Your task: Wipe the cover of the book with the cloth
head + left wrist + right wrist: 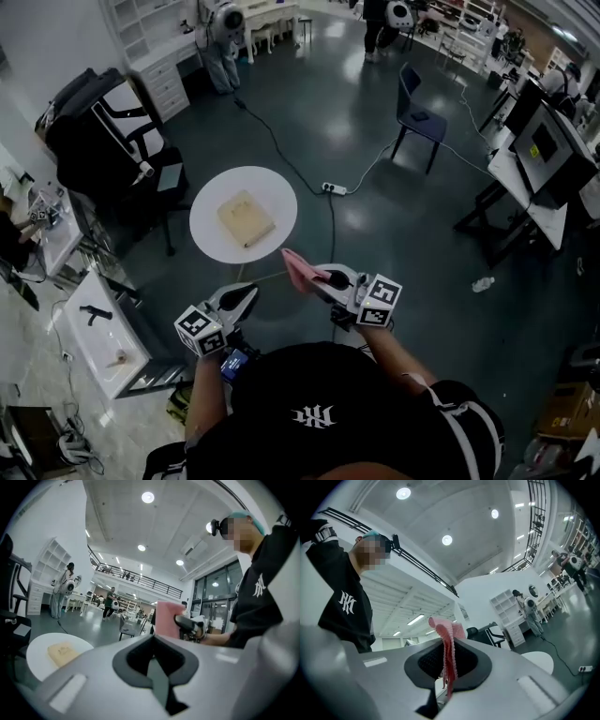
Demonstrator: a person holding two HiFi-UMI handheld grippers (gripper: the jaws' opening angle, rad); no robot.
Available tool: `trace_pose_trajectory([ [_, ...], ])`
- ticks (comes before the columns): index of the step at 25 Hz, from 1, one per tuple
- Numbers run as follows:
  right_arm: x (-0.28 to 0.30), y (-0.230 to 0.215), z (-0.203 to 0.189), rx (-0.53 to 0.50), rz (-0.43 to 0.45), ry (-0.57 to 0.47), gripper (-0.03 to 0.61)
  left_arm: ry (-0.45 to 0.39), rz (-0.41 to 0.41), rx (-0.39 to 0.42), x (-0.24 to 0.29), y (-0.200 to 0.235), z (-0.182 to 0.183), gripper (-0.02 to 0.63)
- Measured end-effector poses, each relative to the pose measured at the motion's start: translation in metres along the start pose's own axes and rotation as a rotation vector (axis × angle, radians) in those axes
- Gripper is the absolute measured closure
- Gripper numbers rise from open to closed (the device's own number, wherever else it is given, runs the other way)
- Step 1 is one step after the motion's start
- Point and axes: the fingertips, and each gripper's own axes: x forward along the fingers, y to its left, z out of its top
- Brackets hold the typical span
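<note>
The right gripper (322,279) was clamped on the pink cloth (299,269), off the round table (211,234) at its 5 o'clock. The left gripper (246,296), jaws together and empty, sat at 6 o'clock. The book (246,217) lay at the table's centre

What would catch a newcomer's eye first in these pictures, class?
First comes the pink cloth, pinched in the right gripper and held in the air in front of the person. Next is the tan book, lying flat in the middle of the round white table just beyond. The left gripper is shut and empty.
</note>
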Motion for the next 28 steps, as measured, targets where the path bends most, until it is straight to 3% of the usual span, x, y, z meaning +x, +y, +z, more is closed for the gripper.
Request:
trace_pose_trajectory([
  [8,0.005,-0.001,0.001,-0.007,-0.050,0.009,0.566,0.002,-0.025,-0.008,-0.004,0.000,0.001,0.609],
  [28,0.007,0.000,0.000,0.003,-0.043,0.008,0.566,-0.005,0.003,-0.025,-0.014,0.003,-0.003,0.609],
])
